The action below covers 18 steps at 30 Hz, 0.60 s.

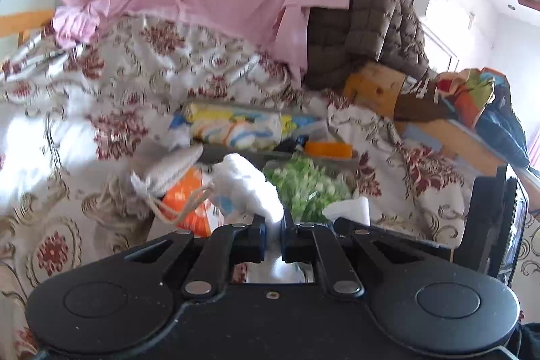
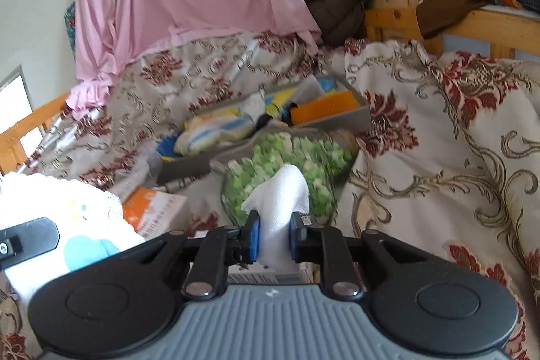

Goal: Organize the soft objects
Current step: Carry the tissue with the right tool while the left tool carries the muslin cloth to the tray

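No legible text, printing on the orange-and-white box [image 2: 153, 206] too blurred to read, label strip below the right hand-held gripper [image 2: 274, 233] likewise unreadable, no brands or numbers discernible

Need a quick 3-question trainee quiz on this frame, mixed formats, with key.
1. True or false: the left gripper is shut on a white cloth item.
2. What is the right gripper shut on? A) orange box B) white folded cloth C) pink sheet
3. Fill in: the grey tray lies on the floral ____.

Key:
1. True; it pinches the cloth's near end.
2. B, the white folded cloth, in front of the green-and-white piece.
3. bedspread.
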### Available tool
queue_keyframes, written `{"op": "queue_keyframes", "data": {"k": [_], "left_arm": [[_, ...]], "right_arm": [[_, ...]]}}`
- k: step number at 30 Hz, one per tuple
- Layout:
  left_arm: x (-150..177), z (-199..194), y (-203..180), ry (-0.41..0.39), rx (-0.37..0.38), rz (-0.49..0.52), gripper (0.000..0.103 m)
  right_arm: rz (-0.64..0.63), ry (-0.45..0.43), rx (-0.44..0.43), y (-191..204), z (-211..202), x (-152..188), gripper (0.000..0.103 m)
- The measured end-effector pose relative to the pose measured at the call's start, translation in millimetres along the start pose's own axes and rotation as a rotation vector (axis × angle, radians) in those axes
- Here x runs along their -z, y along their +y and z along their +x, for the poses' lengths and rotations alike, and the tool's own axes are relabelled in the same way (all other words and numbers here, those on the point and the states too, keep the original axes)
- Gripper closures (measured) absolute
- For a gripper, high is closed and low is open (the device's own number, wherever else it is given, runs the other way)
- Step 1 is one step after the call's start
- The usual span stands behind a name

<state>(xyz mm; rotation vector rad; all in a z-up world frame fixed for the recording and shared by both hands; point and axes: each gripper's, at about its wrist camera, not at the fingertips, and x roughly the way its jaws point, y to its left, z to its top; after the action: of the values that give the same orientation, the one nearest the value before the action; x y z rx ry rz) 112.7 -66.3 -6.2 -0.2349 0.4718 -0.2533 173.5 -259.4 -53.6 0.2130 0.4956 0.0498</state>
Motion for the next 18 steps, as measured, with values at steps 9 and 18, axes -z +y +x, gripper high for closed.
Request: {"op": "queue_keyframes", "data": {"k": [9,18], "left_arm": [[-23.0,-15.0,-12.5,-0.064,-0.012,0.078,0.095],[-81.6,17.6,-10.6,-0.091,-0.012,0.105,0.095]], "right_arm": [[-0.017,-0.109,-0.042,7.4,-17.0,-15.9,0.084],[-0.064,-0.205,-0.085,10.4,22.8,-50.9,0.084]]}}
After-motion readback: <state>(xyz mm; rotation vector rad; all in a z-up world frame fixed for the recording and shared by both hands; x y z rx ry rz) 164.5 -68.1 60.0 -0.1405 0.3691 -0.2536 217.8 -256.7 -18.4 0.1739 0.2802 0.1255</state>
